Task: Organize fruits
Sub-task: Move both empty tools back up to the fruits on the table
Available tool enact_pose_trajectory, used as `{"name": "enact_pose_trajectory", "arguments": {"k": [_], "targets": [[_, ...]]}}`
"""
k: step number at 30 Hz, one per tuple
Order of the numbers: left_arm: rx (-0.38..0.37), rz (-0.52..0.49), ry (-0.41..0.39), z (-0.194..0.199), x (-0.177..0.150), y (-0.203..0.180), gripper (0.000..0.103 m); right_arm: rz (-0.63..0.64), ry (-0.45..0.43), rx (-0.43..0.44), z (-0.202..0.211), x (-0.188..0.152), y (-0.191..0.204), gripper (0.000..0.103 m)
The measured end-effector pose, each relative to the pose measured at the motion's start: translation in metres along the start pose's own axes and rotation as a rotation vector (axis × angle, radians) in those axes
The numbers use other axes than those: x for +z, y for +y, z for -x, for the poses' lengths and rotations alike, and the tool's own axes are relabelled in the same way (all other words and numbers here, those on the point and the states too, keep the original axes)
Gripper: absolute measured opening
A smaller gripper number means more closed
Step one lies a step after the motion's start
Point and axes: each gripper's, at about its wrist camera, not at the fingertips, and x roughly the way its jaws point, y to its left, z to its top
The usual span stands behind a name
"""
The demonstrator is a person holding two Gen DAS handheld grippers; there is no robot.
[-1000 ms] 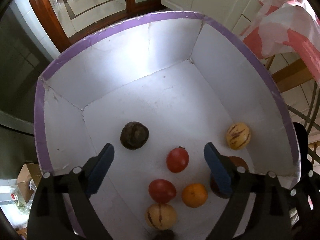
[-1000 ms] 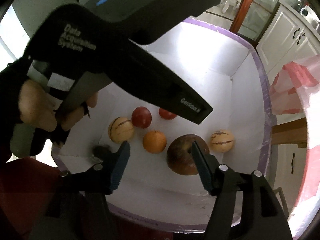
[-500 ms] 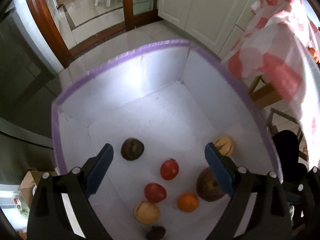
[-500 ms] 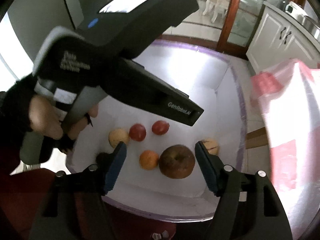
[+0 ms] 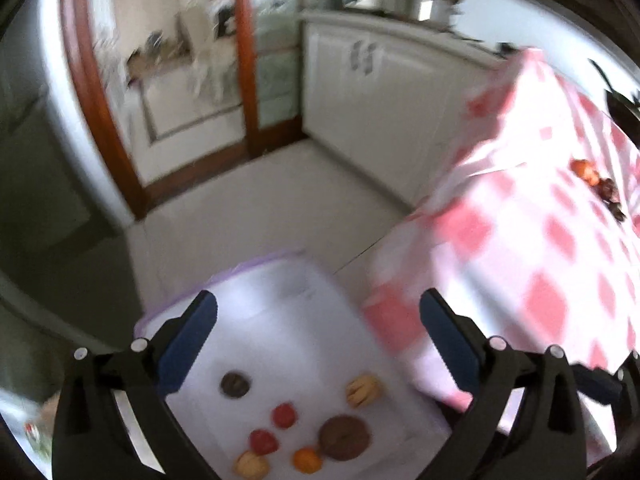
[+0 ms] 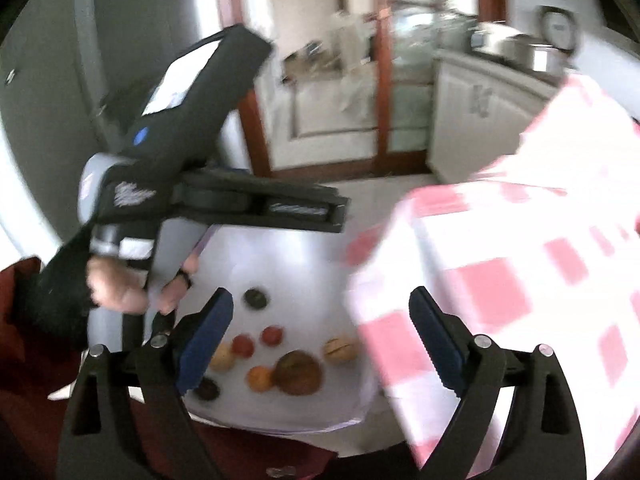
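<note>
Both of your grippers, left gripper and right gripper, are opening with nothing between the fingers. More fruit waits on the checked table to your right, nearer your right gripper; sorted fruit lies below in the white box.

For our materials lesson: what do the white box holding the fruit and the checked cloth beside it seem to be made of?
White box: probably foam or coated card; matte white walls, purple tape-like edging along the rim. Blur leaves it open.
Checked cloth: looks like soft fabric or thin plastic sheet; it drapes over the table's edge, pink-and-white squares.
</note>
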Motion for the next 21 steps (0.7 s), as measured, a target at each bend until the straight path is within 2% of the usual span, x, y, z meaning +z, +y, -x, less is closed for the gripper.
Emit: {"name": "enact_pose_trajectory", "arguments": {"k": [4,5,8,10,13,17,21], "targets": [[-0.065,-0.156,-0.091,0.024,0.022,-0.076,0.102,-0.130,-0.092,-0.124,0.048,-0.009,-0.058,0.087],[-0.110,-0.200,-0.116,0.030,0.028,-0.105,0.102,-0.157,-0.108,-0.150,0.055,-0.012,-0.070,0.087],[-0.242,-0.255,-0.124,0.031,0.036,-0.163,0.102,-0.298,-0.142,-0.273,0.091,-0.027,-0.129,0.087],[-0.312,-0.272,-0.106,0.021,0.039,-0.202,0.102,-0.371,-0.138,-0.363,0.105,-0.039,-0.160,0.087],[-0.421,-0.314,-0.026,-0.010,0.041,-0.272,0.102,-0.482,-0.127,-0.449,0.123,-0.058,-0.205,0.087],[-0.495,-0.322,0.046,-0.047,0.049,-0.337,0.102,-0.562,-0.125,-0.527,0.136,-0.079,-0.251,0.087],[-0.504,-0.348,0.079,-0.080,0.054,-0.385,0.102,-0.650,-0.119,-0.601,0.147,-0.092,-0.299,0.087]]}}
